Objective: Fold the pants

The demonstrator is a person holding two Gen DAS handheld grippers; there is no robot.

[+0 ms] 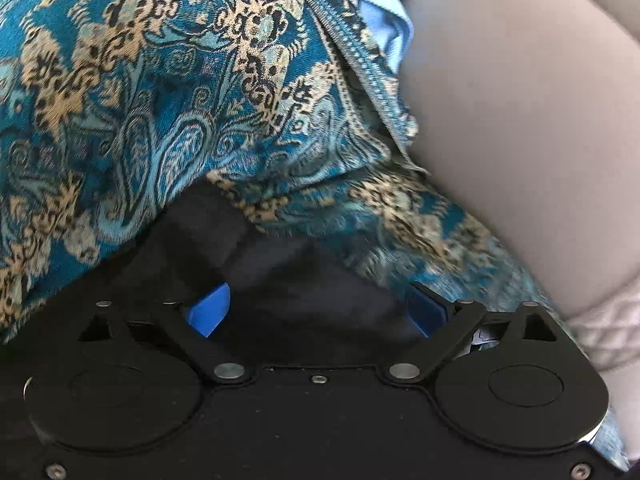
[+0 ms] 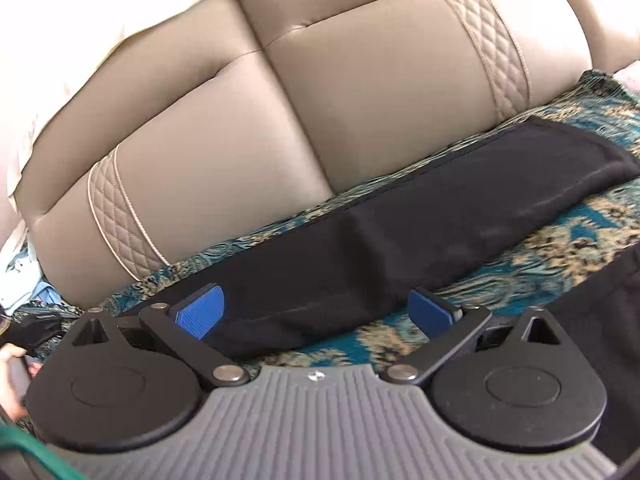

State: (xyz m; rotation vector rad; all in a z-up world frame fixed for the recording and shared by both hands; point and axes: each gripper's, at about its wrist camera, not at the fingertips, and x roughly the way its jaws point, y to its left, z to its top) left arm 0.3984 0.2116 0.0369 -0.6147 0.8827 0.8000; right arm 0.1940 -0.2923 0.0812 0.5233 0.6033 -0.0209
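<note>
The black pants (image 2: 440,208) lie as a long flat band on a teal and gold patterned cloth (image 2: 540,256), along the foot of a sofa back. My right gripper (image 2: 316,312) is open, its blue pads (image 2: 200,314) wide apart over the near end of the pants. In the left wrist view, black pants fabric (image 1: 312,292) lies between the blue pads (image 1: 212,308) of my left gripper (image 1: 320,308), which is open. The patterned cloth (image 1: 140,100) partly covers that fabric.
A beige leather sofa back (image 2: 320,92) with quilted stripes rises right behind the pants. Light blue and white cloth (image 1: 384,4) lies at the far end of the patterned cloth. More black fabric (image 2: 600,320) lies at the right. A hand (image 2: 12,380) shows at the left edge.
</note>
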